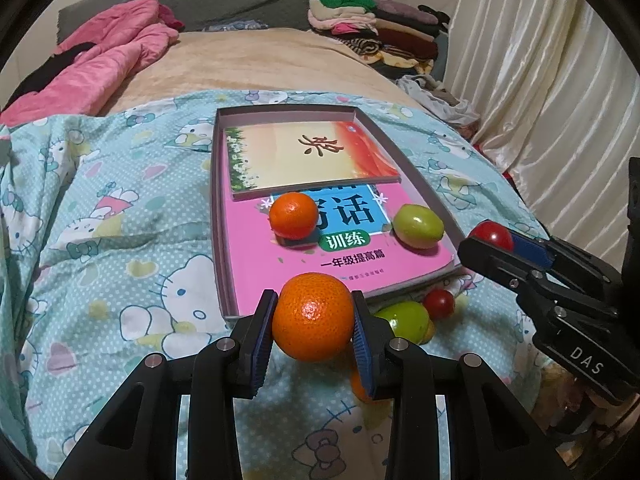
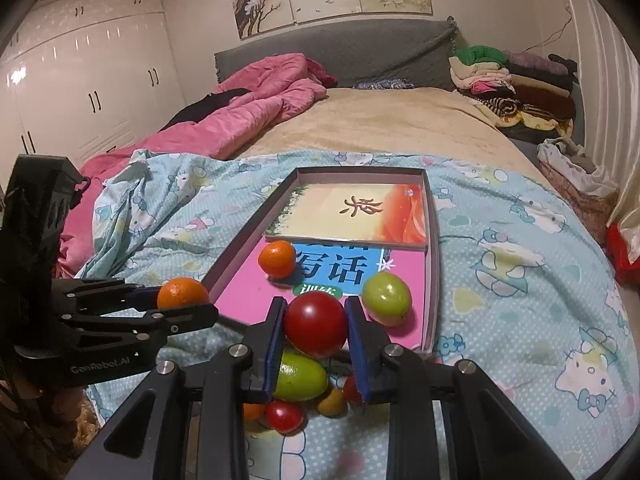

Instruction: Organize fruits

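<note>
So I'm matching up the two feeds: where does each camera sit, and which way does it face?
Left wrist: on the left gripper, looking down the bed at its held orange; the right gripper shows at the right edge.
Right wrist: on the right gripper, clamping a red tomato; the left gripper enters at the left.
Shared: shallow box, its books, loose fruit.

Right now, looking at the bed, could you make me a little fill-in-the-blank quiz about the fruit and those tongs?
1. The left tongs are shut on an ____.
2. The right tongs are shut on a fruit whose colour is ____.
3. Inside the shallow box, an orange and a green fruit rest on a pink ____.
4. The loose fruit still outside the box lies on the ____ bedsheet.

Missing words: orange; red; book; cartoon-cat
</note>
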Demonstrator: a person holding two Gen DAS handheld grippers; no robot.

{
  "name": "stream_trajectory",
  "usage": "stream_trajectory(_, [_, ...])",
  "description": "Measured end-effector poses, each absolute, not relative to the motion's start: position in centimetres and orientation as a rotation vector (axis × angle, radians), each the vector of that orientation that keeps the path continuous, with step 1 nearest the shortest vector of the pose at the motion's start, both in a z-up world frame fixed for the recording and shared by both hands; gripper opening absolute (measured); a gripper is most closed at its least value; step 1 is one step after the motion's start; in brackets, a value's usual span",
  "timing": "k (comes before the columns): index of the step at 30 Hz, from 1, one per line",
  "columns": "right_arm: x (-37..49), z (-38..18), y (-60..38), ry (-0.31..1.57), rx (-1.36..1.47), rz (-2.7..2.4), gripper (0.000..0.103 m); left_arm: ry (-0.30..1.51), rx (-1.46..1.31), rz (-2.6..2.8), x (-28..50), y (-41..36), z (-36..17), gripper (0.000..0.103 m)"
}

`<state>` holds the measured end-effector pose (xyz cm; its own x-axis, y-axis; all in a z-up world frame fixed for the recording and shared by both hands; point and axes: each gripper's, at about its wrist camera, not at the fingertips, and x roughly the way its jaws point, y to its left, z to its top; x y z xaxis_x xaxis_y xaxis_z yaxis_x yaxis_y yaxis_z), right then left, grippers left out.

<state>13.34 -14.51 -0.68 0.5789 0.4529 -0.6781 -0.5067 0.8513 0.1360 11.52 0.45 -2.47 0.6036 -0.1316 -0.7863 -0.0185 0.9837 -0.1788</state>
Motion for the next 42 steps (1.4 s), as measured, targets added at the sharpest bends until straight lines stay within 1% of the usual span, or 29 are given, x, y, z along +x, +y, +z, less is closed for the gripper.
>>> stream_trajectory(18, [14.5,-0.6,-13.6,0.751,-0.125,0.539,0.030,0.908,-0.197,-0.031,13.1,1.8,-2.8,0.037])
stream_trajectory(42, [15.8,-2.0,-13.1,0.785,-0.162,0.512,0.030,0.901,-0.196,-0.024,15.3,2.0,-4.3,0.037])
